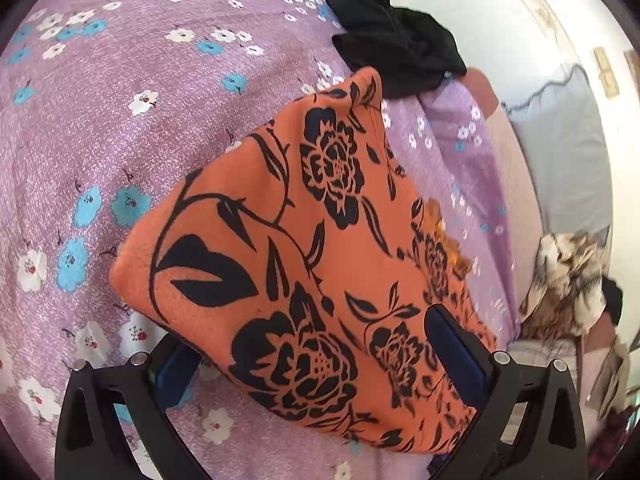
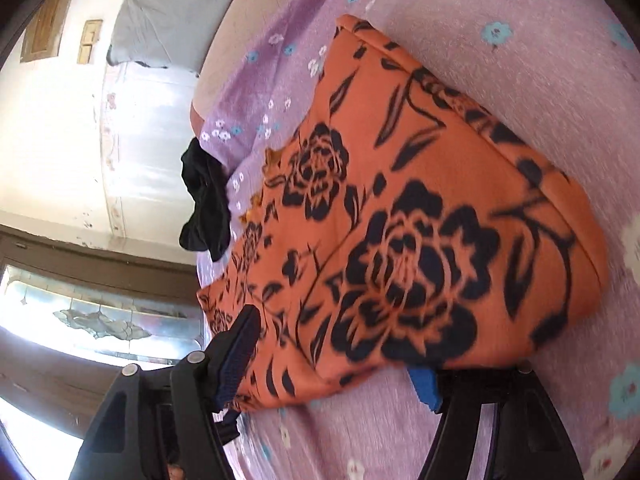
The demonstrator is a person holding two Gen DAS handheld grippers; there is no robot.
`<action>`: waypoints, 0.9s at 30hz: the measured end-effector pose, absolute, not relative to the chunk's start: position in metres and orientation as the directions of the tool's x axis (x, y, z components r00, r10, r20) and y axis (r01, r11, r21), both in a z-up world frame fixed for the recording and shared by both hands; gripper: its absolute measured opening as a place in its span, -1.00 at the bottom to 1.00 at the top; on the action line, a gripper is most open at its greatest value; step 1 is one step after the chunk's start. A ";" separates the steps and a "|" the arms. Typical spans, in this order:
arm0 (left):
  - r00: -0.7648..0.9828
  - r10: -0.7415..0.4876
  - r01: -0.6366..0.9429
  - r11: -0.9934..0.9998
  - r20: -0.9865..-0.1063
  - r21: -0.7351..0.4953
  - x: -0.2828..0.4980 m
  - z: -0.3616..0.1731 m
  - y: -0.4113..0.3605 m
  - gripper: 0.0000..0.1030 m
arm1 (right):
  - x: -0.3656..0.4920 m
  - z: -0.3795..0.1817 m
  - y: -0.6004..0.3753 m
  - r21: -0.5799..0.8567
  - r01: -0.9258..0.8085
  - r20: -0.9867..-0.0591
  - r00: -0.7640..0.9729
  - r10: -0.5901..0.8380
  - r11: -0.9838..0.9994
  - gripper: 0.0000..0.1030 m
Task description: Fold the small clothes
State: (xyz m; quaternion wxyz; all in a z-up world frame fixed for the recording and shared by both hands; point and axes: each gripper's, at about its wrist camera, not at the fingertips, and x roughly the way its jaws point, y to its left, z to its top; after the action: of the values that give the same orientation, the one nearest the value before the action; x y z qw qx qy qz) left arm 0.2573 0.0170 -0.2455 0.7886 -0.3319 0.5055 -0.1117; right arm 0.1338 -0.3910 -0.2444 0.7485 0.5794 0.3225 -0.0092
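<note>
We saw the folded orange cloth w/ black rose print (image 1: 320, 240) lying on the lilac bedsheet w/ white & blue flowers (image 1: 120, 120), w/ both tongs at its near edge.

Left wrist view, left to right: the left tongs (image 1: 316, 356) stood wide apart. Its left finger (image 1: 176, 372), blue pad, sat under or beside the cloth's near-left edge; we couldn't tell which. Between the fingers lay the cloth's near part, spreading ahead of them. The right finger (image 1: 456, 348) rested on top of the cloth near its right edge. We couldn't tell if the pads pressed it. Far ahead, past the cloth's far corner, sat a crumpled black garment (image 1: 396, 44), touching or just overlapping that corner. Right of the tongs, well apart, was a heap of cream & brown patterned clothes (image 1: 568, 280).

Right wrist view, left to right: the black garment (image 2: 206, 204) lay ahead-left of the right tongs (image 2: 336, 360), at the bed edge. The left finger (image 2: 240, 356) lay on the cloth's (image 2: 400, 220) near-left corner. The right finger's blue pad (image 2: 426, 384) peeked out from under the cloth's near edge. The jaws stood wide; a grip wasn't clear.
</note>
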 end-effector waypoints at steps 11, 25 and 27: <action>0.490 -0.433 -0.148 0.814 -0.756 -0.562 0.261 -0.252 0.011 -0.41 | 0.165 -0.245 -0.408 0.862 0.350 -0.465 0.833 0.300 0.367 0.15; 0.559 -0.449 -0.004 0.839 -0.697 -0.543 0.225 -0.199 0.031 -0.66 | 0.133 -0.169 -0.362 0.654 0.249 -0.530 0.824 0.199 0.714 -0.64; 0.554 -0.438 0.005 0.852 -0.708 -0.524 0.215 -0.200 0.041 -0.63 | 0.123 -0.172 -0.354 0.670 0.252 -0.548 0.803 0.236 0.698 -0.64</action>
State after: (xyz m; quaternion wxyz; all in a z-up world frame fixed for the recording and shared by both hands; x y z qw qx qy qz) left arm 0.2146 0.0413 -0.2003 0.8485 -0.2388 0.4538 -0.1306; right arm 0.1225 -0.3545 -0.1724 0.8663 0.3884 0.3141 -0.0049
